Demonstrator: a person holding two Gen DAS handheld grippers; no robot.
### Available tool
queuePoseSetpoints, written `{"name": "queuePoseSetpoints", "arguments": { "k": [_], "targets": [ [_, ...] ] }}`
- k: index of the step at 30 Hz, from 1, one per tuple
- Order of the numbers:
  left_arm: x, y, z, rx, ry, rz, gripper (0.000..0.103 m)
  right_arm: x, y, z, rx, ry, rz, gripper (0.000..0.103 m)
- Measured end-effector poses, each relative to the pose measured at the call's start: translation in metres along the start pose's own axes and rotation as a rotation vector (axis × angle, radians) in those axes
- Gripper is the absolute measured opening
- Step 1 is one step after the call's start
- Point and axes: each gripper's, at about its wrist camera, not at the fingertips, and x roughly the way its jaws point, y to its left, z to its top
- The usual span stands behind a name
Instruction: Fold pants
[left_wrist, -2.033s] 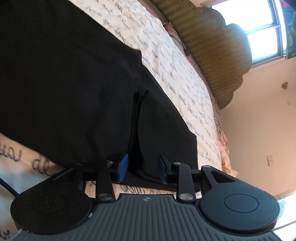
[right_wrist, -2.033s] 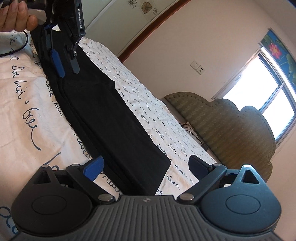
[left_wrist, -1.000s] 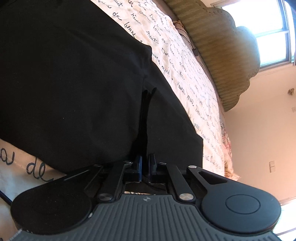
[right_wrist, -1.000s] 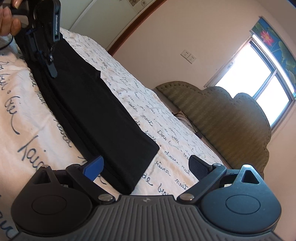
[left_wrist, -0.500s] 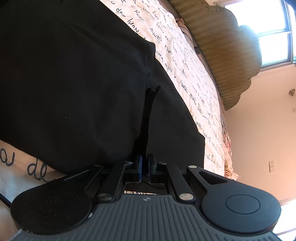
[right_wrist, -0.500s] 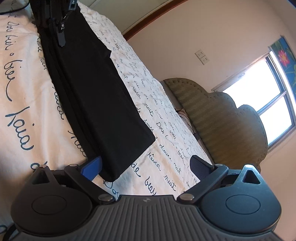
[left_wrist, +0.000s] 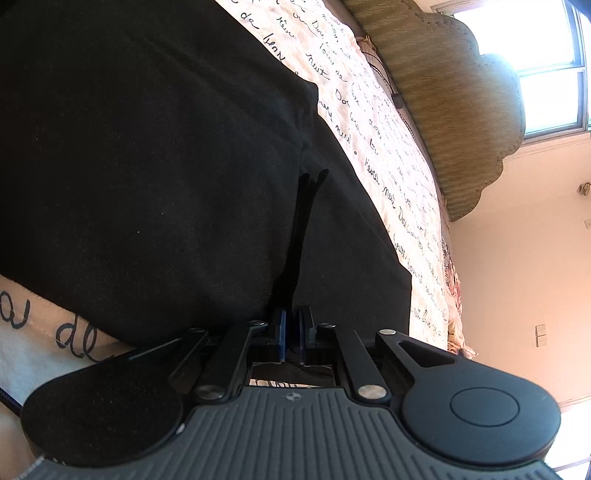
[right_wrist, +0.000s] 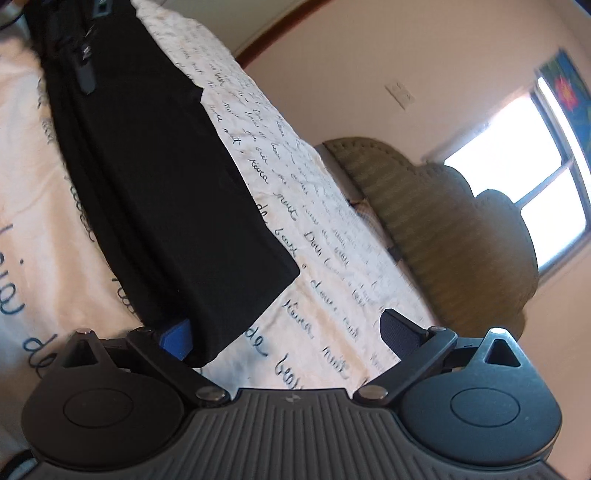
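Observation:
Black pants (left_wrist: 155, 177) lie flat on a white bedspread with handwriting print. In the left wrist view my left gripper (left_wrist: 292, 332) is shut on a pinched ridge of the pants' near edge. In the right wrist view the pants (right_wrist: 166, 177) stretch away as a long folded strip. My right gripper (right_wrist: 284, 334) is open wide at the strip's near end. Its blue left pad (right_wrist: 175, 338) sits beside the near corner of the cloth. The left gripper (right_wrist: 83, 70) shows at the far end, on the pants.
The white bedspread (right_wrist: 325, 295) runs to a padded olive headboard (right_wrist: 461, 236), also in the left wrist view (left_wrist: 454, 110). A bright window (right_wrist: 532, 177) and pink walls lie beyond. A black cable (left_wrist: 7, 397) crosses the bed at lower left.
My left gripper closed from open onto the pants' edge and has held it since. My right gripper, still open, moved in to the pants' near end.

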Motion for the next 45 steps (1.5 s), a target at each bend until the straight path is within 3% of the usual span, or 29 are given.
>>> {"name": "queuePoseSetpoints", "arguments": {
  "k": [1, 2, 3, 4, 11, 13, 19, 21, 22, 23, 25, 28, 30, 33, 36, 40, 45],
  "targets": [
    [0.0, 0.0, 0.0, -0.002, 0.002, -0.001, 0.012, 0.0, 0.004, 0.0, -0.014, 0.006, 0.027, 0.053],
    [0.0, 0.001, 0.001, -0.005, 0.004, 0.0, 0.013, 0.0, 0.01, 0.001, -0.029, 0.016, 0.054, 0.03],
    [0.0, 0.001, 0.001, -0.007, 0.005, 0.0, 0.013, 0.0, 0.017, 0.001, -0.045, 0.022, 0.071, 0.025],
    [0.0, 0.001, 0.001, -0.008, 0.005, 0.0, 0.013, 0.001, 0.024, 0.001, -0.068, 0.031, 0.091, 0.011],
    [0.001, 0.005, 0.0, 0.0, 0.006, 0.005, 0.014, -0.001, 0.032, -0.009, -0.157, 0.037, 0.125, 0.006],
    [0.001, 0.004, 0.001, 0.009, 0.003, 0.007, 0.014, -0.001, 0.043, -0.016, -0.189, 0.013, 0.099, 0.006],
    [-0.012, 0.001, 0.0, 0.032, -0.001, -0.017, 0.018, -0.016, 0.044, -0.016, -0.155, -0.009, 0.039, 0.011],
    [-0.035, -0.003, -0.003, 0.074, -0.055, -0.005, 0.017, -0.031, 0.034, -0.016, -0.109, -0.015, 0.04, 0.027],
    [-0.051, -0.004, -0.006, 0.104, -0.105, 0.009, 0.017, -0.039, 0.026, -0.015, -0.058, -0.019, 0.05, 0.043],
    [-0.068, -0.003, -0.009, 0.132, -0.156, 0.024, 0.018, -0.048, 0.019, -0.014, -0.006, -0.028, 0.077, 0.074],
    [-0.099, 0.002, -0.015, 0.168, -0.242, 0.077, 0.018, -0.065, 0.008, -0.011, 0.077, -0.071, 0.106, 0.097],
    [-0.149, 0.016, -0.026, 0.187, -0.393, 0.191, 0.019, -0.076, 0.011, 0.011, 0.094, -0.122, 0.106, 0.096],
    [-0.186, 0.03, -0.032, 0.139, -0.486, 0.252, 0.019, -0.078, 0.022, 0.033, 0.073, -0.175, 0.106, 0.096],
    [-0.241, 0.051, -0.036, 0.074, -0.579, 0.299, 0.02, -0.075, 0.043, 0.079, 0.049, -0.27, 0.182, 0.096],
    [-0.29, 0.062, -0.037, 0.044, -0.667, 0.349, 0.029, -0.063, 0.076, 0.131, 0.0, -0.347, 0.261, 0.096],
    [-0.333, 0.073, -0.042, 0.03, -0.74, 0.383, 0.039, -0.045, 0.129, 0.198, -0.081, -0.42, 0.356, 0.096],
    [-0.344, 0.081, -0.046, 0.031, -0.753, 0.371, 0.043, -0.021, 0.187, 0.253, -0.201, -0.42, 0.398, 0.096]
  ]
}}
